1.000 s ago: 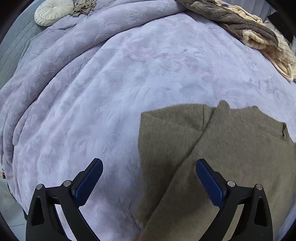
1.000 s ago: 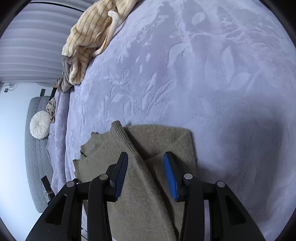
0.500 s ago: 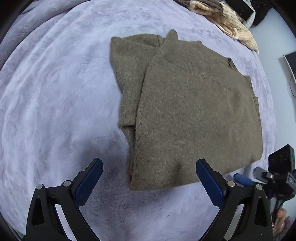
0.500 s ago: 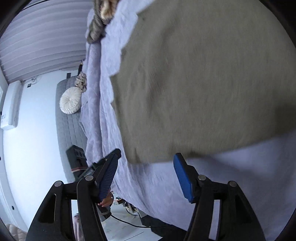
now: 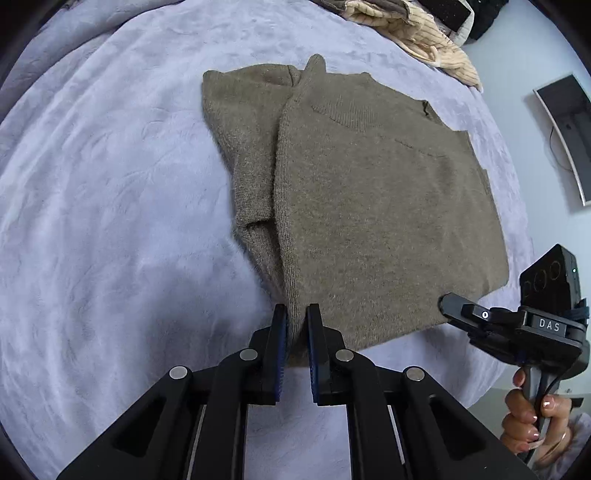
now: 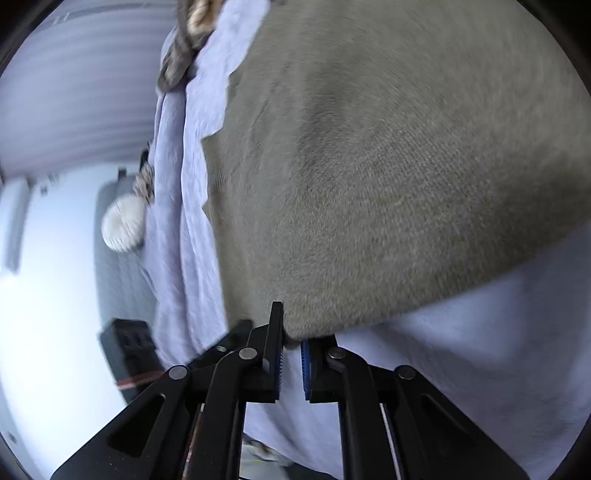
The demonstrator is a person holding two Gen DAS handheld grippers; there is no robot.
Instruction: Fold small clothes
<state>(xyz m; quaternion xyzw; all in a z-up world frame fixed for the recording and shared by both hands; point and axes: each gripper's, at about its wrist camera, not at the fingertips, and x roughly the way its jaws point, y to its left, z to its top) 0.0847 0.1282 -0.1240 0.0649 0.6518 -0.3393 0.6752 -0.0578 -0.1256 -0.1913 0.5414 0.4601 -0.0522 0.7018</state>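
An olive-brown knit sweater point(image 5: 369, 203) lies flat on the bed, with one sleeve folded in along its left side. My left gripper point(image 5: 295, 314) is at the sweater's near left corner. Its jaws are closing, and the blue pads pinch the hem fabric between them. In the right wrist view the sweater point(image 6: 388, 166) fills the upper frame. My right gripper point(image 6: 291, 332) is at the other near corner; its jaws are closing too, with the fabric edge caught between the pad tips. The right gripper point(image 5: 447, 301) also shows at the lower right of the left wrist view.
A lilac plush blanket point(image 5: 110, 184) covers the bed. A heap of beige and brown clothes point(image 5: 417, 33) lies at the far edge. A round cream cushion point(image 6: 123, 229) sits beyond. A person's hand point(image 5: 528, 424) holds the right gripper's handle past the bed's near right edge.
Both grippers came back to the sweater's near hem. Both pairs of jaws went from wide open to pinched on the two corners.
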